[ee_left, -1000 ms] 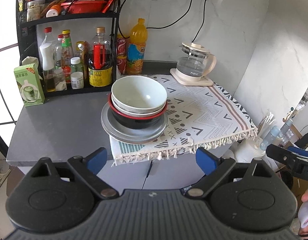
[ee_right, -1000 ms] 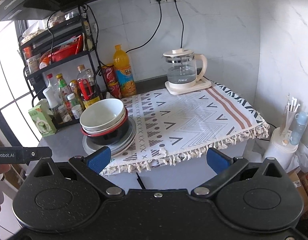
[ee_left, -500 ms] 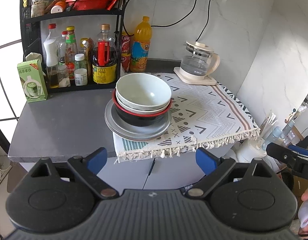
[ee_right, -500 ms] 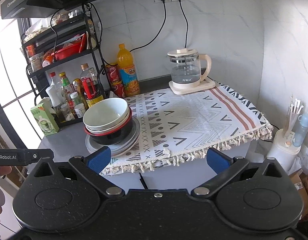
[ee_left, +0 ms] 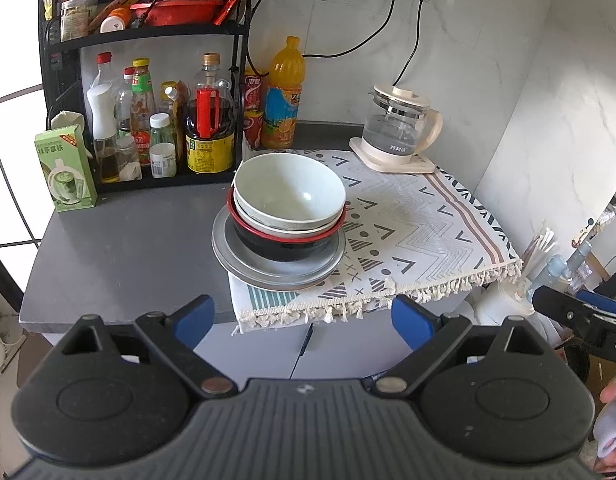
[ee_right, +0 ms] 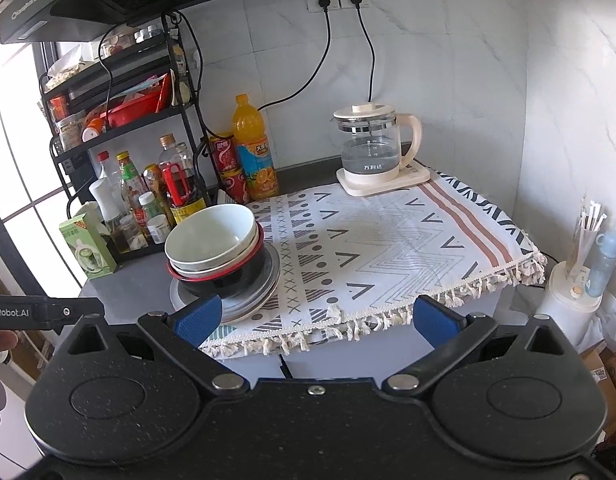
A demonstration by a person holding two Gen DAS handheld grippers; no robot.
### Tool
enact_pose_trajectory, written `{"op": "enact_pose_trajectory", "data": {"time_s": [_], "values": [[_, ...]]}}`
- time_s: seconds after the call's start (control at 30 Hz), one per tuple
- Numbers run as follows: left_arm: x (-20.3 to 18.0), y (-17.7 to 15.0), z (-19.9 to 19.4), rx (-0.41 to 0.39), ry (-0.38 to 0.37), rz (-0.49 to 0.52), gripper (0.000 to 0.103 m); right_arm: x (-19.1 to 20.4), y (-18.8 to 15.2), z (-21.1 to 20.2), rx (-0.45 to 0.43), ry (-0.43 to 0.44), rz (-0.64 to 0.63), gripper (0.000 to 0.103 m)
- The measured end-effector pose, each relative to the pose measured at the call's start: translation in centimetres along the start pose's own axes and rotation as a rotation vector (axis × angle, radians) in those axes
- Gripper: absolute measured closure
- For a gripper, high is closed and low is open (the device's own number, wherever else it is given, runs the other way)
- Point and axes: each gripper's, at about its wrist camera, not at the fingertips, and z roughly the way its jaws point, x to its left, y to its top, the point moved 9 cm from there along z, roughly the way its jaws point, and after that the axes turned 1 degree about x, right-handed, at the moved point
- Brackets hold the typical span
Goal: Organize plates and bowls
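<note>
Stack: pale bowl (ee_left: 288, 196) nested in red-rimmed black bowl (ee_left: 284, 242) on grey plates (ee_left: 276, 270), straddling the patterned cloth's (ee_left: 407, 232) left edge on the table (ee_left: 120, 252); plate count unclear. Cloth right of stack bare. Left tongs (ee_left: 304, 316) and right tongs (ee_right: 313, 316) wide apart, holding nothing, short of the table front.

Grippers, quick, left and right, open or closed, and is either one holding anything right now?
Left gripper: open, holding nothing.
Right gripper: open, holding nothing.
</note>
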Motion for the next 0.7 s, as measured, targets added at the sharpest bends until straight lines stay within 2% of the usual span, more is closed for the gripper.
{"op": "enact_pose_trajectory", "data": {"time_s": [0.7], "values": [[0.01, 0.07, 0.38, 0.015, -0.002, -0.009, 0.009, -0.09, -0.03, 0.16, 0.000, -0.004, 0.001, 0.000]]}}
